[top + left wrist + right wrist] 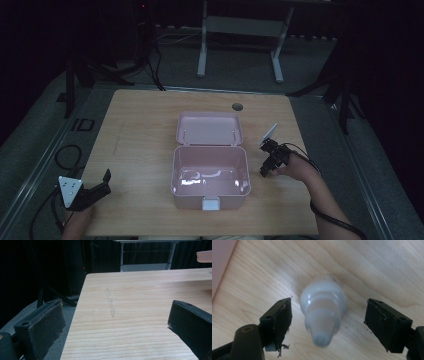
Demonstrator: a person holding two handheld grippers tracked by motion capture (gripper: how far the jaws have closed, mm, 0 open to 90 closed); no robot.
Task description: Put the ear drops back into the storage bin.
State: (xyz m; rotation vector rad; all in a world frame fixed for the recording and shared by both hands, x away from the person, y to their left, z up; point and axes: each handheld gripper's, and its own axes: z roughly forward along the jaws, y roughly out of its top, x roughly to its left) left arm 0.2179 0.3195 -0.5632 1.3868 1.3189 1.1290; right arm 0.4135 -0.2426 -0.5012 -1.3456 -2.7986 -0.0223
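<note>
A white plastic bottle stands upright on the wooden table, seen from above with its cap toward the camera. My right gripper is open, one jaw on each side of the bottle with a gap to both. In the high view the right gripper points down just right of an open pink box, whose lid lies folded back behind it. The box looks empty inside. My left gripper rests open at the table's near left corner, and between its jaws there is bare wood.
A round cable hole sits near the table's far edge. A white latch is on the box's front wall. The table's left edge runs close by the left gripper. A corner of the pink lid appears far right.
</note>
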